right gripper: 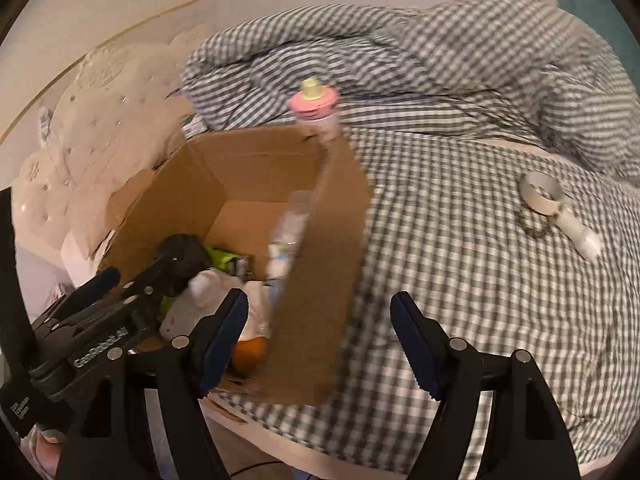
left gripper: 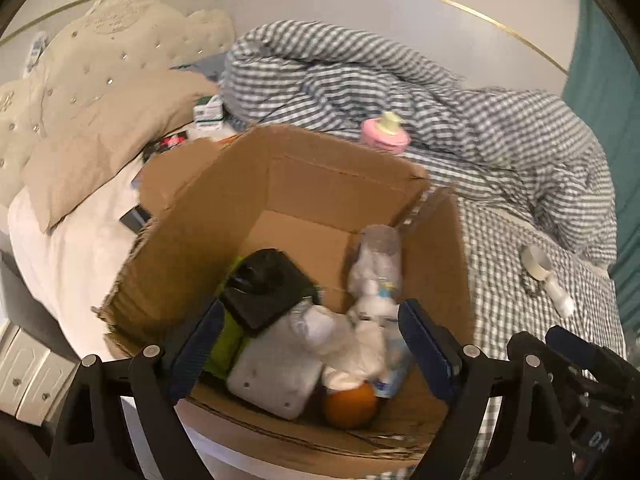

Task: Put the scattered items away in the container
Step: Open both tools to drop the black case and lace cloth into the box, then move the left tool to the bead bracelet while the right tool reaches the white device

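Note:
An open cardboard box (left gripper: 344, 176) stands on the bed. Inside lie a black object (left gripper: 266, 284), a grey-white case (left gripper: 276, 372), a clear bottle (left gripper: 380, 256), crumpled white wrapping (left gripper: 344, 336) and an orange (left gripper: 350, 404). My left gripper (left gripper: 312, 344) is open and empty above the box's near side. My right gripper (right gripper: 320, 332) is open and empty over the box's right wall (right gripper: 320, 280). A pink-capped bottle (right gripper: 316, 112) stands behind the box. A white tape roll (right gripper: 540, 192) and a white tube (right gripper: 580, 236) lie on the checked sheet to the right.
A bunched grey checked duvet (left gripper: 400, 80) lies behind the box. A beige pillow (left gripper: 108, 136) and small boxes (left gripper: 208, 114) are at the left. A dark flat item (left gripper: 134, 218) lies beside the box. A teal curtain (left gripper: 608, 80) hangs at right.

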Available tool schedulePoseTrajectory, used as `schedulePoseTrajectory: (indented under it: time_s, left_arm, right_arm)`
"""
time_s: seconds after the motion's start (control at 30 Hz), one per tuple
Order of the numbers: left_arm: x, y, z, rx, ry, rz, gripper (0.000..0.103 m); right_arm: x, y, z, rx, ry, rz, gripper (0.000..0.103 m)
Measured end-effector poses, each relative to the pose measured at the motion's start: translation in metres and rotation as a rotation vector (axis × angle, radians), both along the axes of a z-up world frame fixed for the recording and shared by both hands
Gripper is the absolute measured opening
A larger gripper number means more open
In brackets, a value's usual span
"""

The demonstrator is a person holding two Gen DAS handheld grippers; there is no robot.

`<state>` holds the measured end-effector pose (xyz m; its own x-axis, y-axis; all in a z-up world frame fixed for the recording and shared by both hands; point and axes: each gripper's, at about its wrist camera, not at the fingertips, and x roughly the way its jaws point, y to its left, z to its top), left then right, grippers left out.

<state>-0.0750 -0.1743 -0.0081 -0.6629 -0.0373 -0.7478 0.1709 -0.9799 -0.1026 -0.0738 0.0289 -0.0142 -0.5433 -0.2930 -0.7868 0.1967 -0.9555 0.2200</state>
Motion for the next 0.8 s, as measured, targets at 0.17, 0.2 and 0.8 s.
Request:
schedulePoseTrajectory:
  time_s: [0.17,0.2,0.8]
  left_arm:
    - [0.005,0.048,0.006,-0.030,0.026,-0.071,0.099]
    - [0.007,0.059,0.007,-0.037,0.037,-0.086,0.099]
    - [-0.013,0.273,-0.039,-0.123,0.008,-0.396,0.103]
  right_arm:
    - [0.012,0.062,-0.001,-0.069,0.016,-0.079,0.074]
    - [0.014,0.074,-0.001,-0.071,0.022,-0.100,0.074]
    - [0.062,0.301,-0.031,-0.066,0.059,-0.445,0.074]
